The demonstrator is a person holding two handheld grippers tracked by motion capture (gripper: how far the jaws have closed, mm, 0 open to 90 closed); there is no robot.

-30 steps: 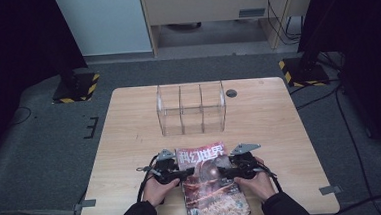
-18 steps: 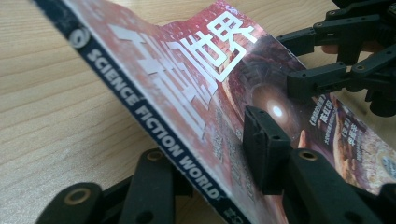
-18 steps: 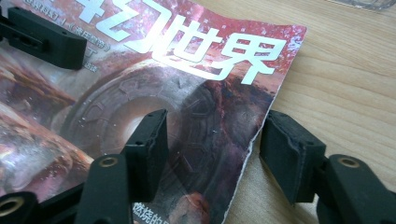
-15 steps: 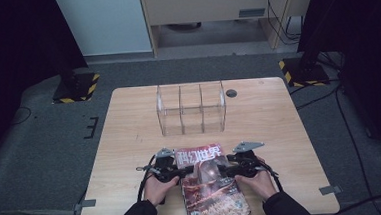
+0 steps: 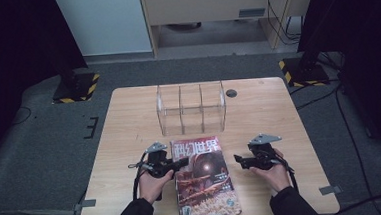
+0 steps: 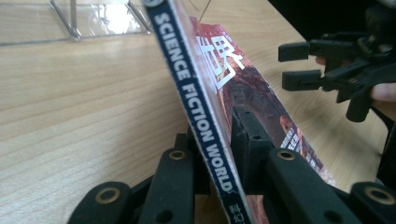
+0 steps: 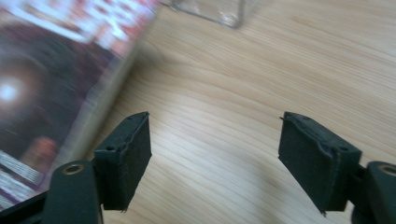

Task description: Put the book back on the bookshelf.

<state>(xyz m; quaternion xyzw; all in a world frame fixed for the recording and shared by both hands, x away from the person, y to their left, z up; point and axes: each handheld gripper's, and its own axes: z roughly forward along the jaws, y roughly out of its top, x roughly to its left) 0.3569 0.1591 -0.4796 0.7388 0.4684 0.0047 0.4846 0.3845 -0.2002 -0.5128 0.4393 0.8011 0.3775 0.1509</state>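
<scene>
We see the left gripper [image 5: 179,163] clamped on the spine edge of a magazine [image 5: 204,177] that lies near the front edge of the wooden table [image 5: 129,121], just in front of a clear three-compartment rack [image 5: 191,107]. In the left gripper view the blue spine reading "SCIENCE FICTION WORLD" [image 6: 196,107] runs between the two black jaws and is tilted up off the tabletop. We find the right gripper [image 5: 239,161] just right of the magazine, apart from it, its jaws spread wide with bare wood between them.
</scene>
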